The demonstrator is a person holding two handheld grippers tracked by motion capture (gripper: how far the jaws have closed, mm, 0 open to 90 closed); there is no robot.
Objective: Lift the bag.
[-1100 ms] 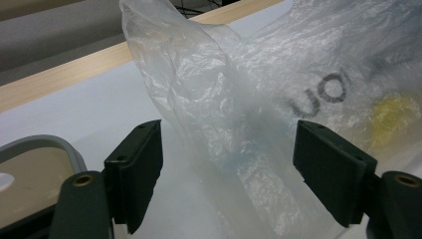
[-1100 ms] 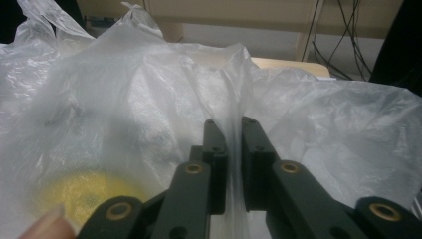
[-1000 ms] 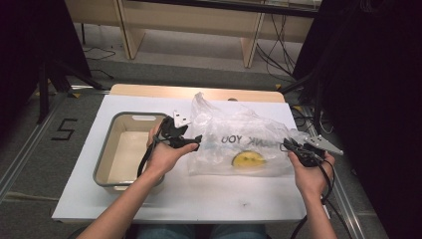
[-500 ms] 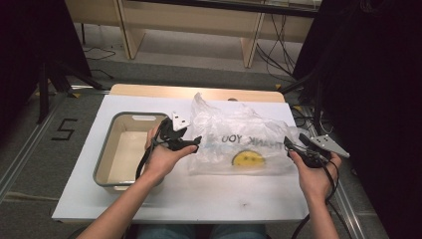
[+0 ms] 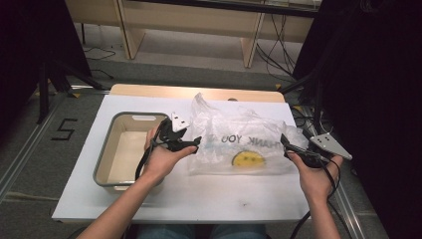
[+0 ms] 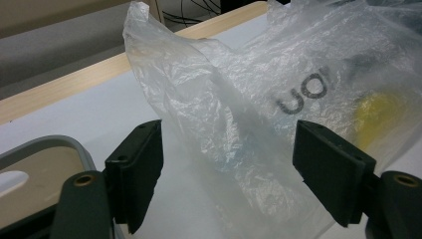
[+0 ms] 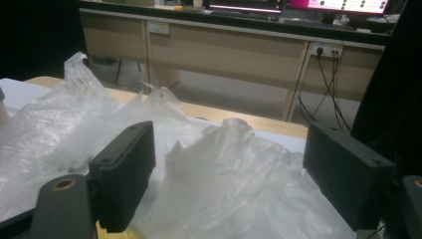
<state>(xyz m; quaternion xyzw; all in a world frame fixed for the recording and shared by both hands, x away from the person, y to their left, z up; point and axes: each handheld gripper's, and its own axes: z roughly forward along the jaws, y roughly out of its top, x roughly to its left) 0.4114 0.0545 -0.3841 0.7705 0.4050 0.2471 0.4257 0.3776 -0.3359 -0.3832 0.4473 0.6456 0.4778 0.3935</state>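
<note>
Yellow thing (image 5: 247,160) — blurred inside crumpled bag (image 5: 239,139).

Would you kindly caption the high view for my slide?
Two hand-held tongs, left and right, flank a clear plastic bag holding something yellow.

— What is found on the worktop (image 5: 164,199) left of the left jaws?
— A grey tray (image 5: 119,149) with a pale, bare inside is set there; its rounded rim (image 6: 59,144) is seen just beside the left jaws.
— And beyond the jaws?
— A wooden edge strip (image 5: 194,92) is seen along the far side, then grey floor (image 5: 199,74). Farther off, a wooden desk (image 7: 224,55) is placed, with cables (image 7: 328,84) hung at its right end. A "5" (image 5: 65,129) is marked on the floor at the left.
</note>
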